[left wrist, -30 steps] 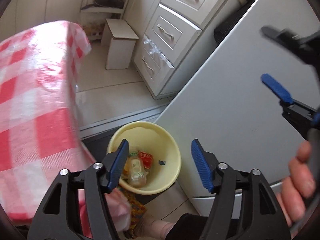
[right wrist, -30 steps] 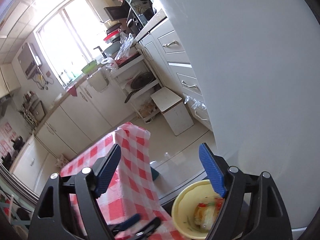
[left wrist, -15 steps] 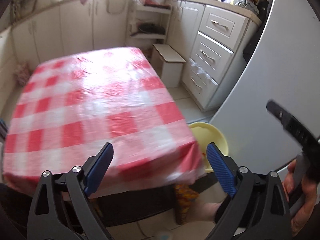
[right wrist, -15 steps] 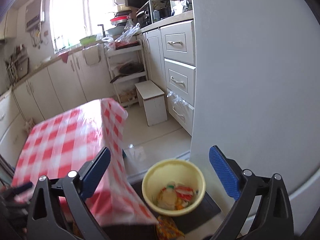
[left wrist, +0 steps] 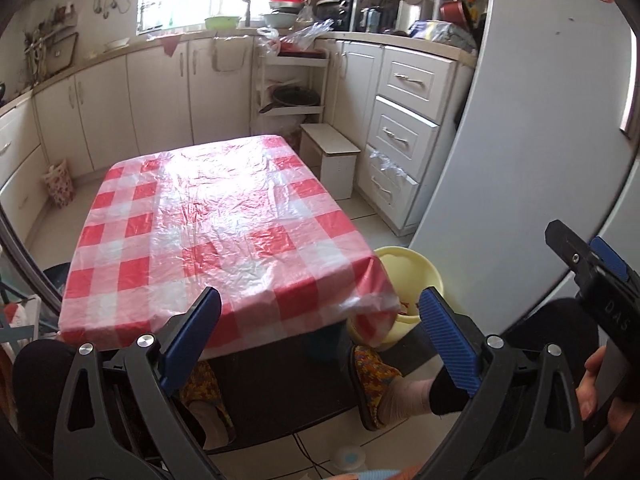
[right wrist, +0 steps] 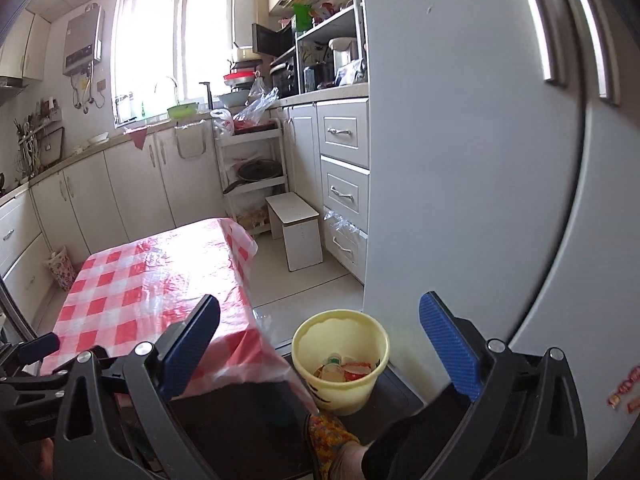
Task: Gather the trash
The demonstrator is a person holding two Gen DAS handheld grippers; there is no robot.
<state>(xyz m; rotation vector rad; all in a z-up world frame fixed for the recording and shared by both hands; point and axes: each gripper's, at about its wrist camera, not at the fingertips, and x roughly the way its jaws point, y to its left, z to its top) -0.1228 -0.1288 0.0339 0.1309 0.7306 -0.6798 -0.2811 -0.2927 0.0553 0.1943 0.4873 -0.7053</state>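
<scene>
both sets of fingers [left wrist: 208,322] [right wrist: 448,344] wide apart, empty, touching nothing

Home kitchen. Identified by: white base cabinets [right wrist: 120,188] under a countertop; sink tap [right wrist: 170,90] below the window [right wrist: 172,40]; wall-mounted water heater [right wrist: 82,40]; microwave [right wrist: 270,38]; frying pan [right wrist: 256,172] on a rack; refrigerator [right wrist: 480,160]; desk with red-checked plastic cover [left wrist: 216,220]; yellow waste bucket [right wrist: 340,360] on tiled floor.
</scene>
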